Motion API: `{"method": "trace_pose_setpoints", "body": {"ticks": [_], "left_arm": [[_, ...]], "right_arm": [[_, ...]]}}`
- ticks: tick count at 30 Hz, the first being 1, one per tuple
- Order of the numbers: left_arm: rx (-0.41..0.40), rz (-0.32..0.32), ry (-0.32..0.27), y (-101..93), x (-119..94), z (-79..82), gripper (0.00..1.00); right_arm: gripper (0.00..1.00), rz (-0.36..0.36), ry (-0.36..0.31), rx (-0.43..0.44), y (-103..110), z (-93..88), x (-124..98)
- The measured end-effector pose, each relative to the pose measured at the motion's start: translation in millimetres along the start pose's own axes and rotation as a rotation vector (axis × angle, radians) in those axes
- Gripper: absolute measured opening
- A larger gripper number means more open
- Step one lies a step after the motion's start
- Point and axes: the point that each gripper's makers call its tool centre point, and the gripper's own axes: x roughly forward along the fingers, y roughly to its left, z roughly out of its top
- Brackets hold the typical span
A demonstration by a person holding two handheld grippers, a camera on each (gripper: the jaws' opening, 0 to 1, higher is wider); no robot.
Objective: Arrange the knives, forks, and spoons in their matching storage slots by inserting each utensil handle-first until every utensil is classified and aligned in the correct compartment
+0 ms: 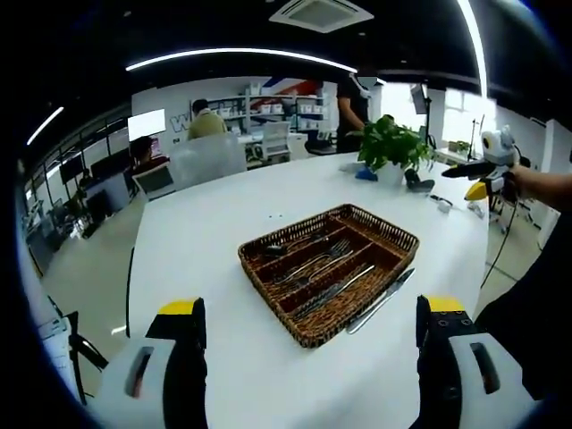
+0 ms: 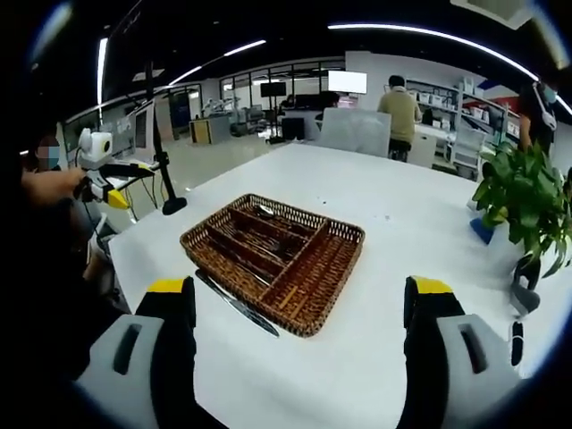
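Both grippers, left (image 1: 304,335) and right (image 2: 299,326), are wide open and hold nothing. One knife (image 1: 381,302) lies outside, touching the basket (image 1: 393,234). Best pinch its middle and slide it in handle-first.

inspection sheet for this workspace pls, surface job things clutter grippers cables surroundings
surface: white table, mostly bare
job's things: wicker tray with dividers, utensils lying in its slots; one knife on the table beside the tray
clutter: potted plant, small blue item by it
grippers: left gripper and right gripper both open, holding nothing
cables: nothing seen on the table
surroundings: open office, desks, shelves, people in the background
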Motion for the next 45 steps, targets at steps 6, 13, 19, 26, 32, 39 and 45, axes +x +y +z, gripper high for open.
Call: {"method": "trace_pose_setpoints", "body": {"ticks": [6, 13, 19, 26, 32, 39, 45], "left_arm": [[0.025, -0.008, 0.003, -0.5, 0.4, 0.3, 0.99], [0.036, -0.023, 0.001, -5.5, -0.4, 2.8, 0.99], [0.045, -0.033, 0.001, -11.2, -1.2, 2.7, 0.99], [0.058, -0.046, 0.007, -21.0, -3.1, -0.8, 0.99], [0.107, -0.035, -0.023, -21.6, -1.8, 8.7, 0.99], [0.084, -0.02, -0.032, -15.9, -6.3, 8.0, 0.99], [0.113, 0.013, -0.017, -11.8, -12.0, 2.7, 0.99]], "right_arm": [[1.0, -0.002, 0.002, -0.003, -1.2, 0.5, 1.2], [1.0, -0.002, 0.002, -0.006, -1.5, 0.9, 1.7], [1.0, 0.007, 0.02, -0.027, -1.6, -2.5, 4.0], [1.0, 0.079, 0.05, -0.211, -4.2, 1.1, 8.9], [1.0, 0.138, 0.076, -0.151, -4.1, -4.5, 14.9], [1.0, 0.128, 0.036, -0.278, 11.1, -22.3, 30.9], [1.0, 0.138, 0.033, -0.176, 26.1, -36.8, 43.6]]}}
